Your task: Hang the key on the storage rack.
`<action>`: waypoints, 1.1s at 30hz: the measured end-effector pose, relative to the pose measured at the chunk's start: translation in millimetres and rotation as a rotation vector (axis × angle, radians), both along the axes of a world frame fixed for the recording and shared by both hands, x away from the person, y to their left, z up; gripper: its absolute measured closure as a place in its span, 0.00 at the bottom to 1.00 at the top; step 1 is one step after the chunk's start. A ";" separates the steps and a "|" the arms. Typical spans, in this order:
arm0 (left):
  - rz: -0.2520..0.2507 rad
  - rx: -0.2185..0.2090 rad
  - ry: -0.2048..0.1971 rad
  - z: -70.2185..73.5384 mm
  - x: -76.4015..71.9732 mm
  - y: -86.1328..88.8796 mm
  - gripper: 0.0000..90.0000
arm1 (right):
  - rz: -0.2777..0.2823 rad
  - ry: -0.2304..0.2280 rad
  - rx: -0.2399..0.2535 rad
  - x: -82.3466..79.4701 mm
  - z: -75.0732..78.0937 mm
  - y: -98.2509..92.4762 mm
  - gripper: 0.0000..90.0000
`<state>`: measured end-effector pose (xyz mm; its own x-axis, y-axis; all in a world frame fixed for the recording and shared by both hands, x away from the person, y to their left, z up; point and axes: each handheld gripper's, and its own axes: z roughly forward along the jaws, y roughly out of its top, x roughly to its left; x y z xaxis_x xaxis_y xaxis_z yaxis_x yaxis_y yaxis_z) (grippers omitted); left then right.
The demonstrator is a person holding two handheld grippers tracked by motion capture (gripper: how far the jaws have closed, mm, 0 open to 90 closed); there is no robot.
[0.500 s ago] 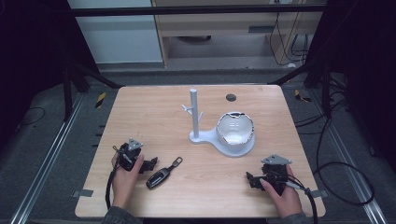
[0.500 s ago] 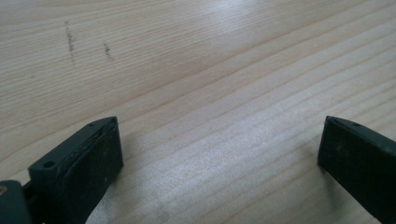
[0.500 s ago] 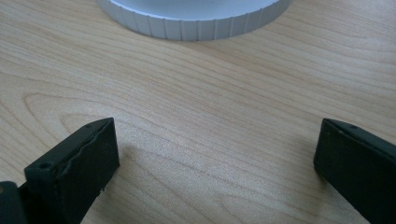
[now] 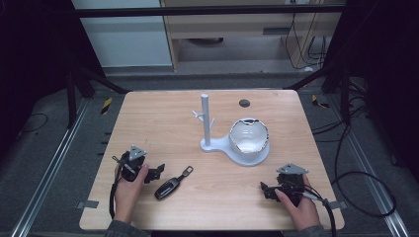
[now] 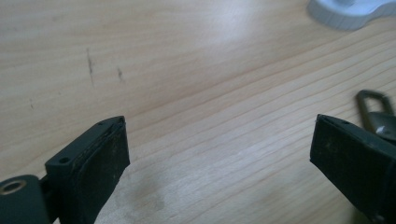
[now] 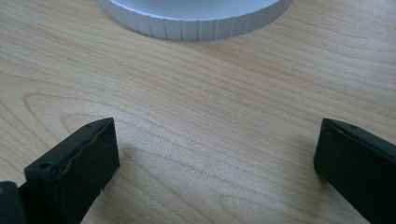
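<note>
We look down on a wooden table [image 4: 163,123] and take the white stand [image 4: 212,143] near its middle as our landmark: a round base, an upright post with small side pegs, and a white bowl [image 4: 248,137] sitting in the wider lobe of the base.

Toward the near edge and left of the stand lies a black car key [image 4: 171,184], flat on the wood, its metal clip end pointing up toward the stand. Its buttons and markings are too small to make out.

Just left of the key, the left gripper [image 4: 157,172] rests low in a hand, jaws spread wide with bare table between them. In the left gripper view the key's clip [image 5: 373,105] peeks out beside the jaw at the picture's right; that jaw hides the rest of the key, and the edge of the stand is cut off at the top corner.

Near and to the right of the stand, the right gripper [image 4: 266,190] also sits released, jaws apart over empty wood. The right gripper view shows part of the stand's ribbed base rim [image 6: 196,21], cropped at the top.
</note>
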<state>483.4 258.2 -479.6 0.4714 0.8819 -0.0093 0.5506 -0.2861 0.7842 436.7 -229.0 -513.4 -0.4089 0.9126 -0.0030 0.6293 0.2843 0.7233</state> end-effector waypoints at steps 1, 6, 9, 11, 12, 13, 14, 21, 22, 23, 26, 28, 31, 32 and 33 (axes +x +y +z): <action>-0.004 -0.008 -0.006 2.9 -2.7 -1.8 0.04 | 0.000 0.001 0.001 -0.1 0.0 0.1 0.00; -0.058 -0.020 0.009 10.5 -11.2 -11.3 0.04 | 0.000 0.001 0.001 -0.1 0.0 0.1 0.00; -0.070 -0.013 0.027 11.5 -13.2 -15.3 0.04 | 0.001 0.001 0.001 -0.1 0.0 0.1 0.00; -0.102 -0.009 0.050 14.5 -16.4 -20.6 0.04 | 0.000 0.001 0.001 -0.1 0.0 0.1 0.00; -0.111 -0.002 0.048 15.6 -17.7 -22.7 0.04 | 0.001 0.001 0.001 -0.1 0.0 0.1 0.00; -0.125 -0.001 0.044 16.9 -18.8 -24.8 0.04 | 0.001 0.001 0.001 -0.1 0.0 0.1 0.00; -0.125 -0.001 0.044 16.9 -18.8 -24.8 0.04 | 0.001 0.001 0.001 -0.1 0.0 0.1 0.00; -0.222 0.048 0.047 21.0 -21.3 -43.2 0.05 | 0.003 0.001 0.001 -0.2 0.0 0.0 0.00; -0.223 0.045 0.046 21.1 -20.5 -45.6 0.05 | 0.005 0.001 0.001 -0.2 0.0 -0.2 0.00; -0.223 0.045 0.046 21.1 -20.5 -45.6 0.05 | 0.006 0.002 0.001 -0.2 0.0 -0.3 0.00; -0.244 0.077 0.064 22.9 -15.3 -65.0 0.05 | 0.009 0.000 0.001 0.2 0.0 -0.6 0.00; -0.260 0.106 0.078 23.8 -13.9 -71.8 0.05 | 0.009 0.003 0.004 0.5 0.0 -0.5 0.00; -0.316 0.204 0.156 30.5 -7.9 -99.1 0.05 | 0.011 0.002 -0.001 1.6 0.1 -1.2 0.00; -0.316 0.204 0.156 30.5 -7.9 -99.1 0.05 | 0.011 0.002 -0.001 1.6 0.1 -1.2 0.00; -0.329 0.235 0.181 33.6 -6.8 -103.9 0.05 | 0.011 0.002 -0.001 1.7 0.0 -1.2 0.00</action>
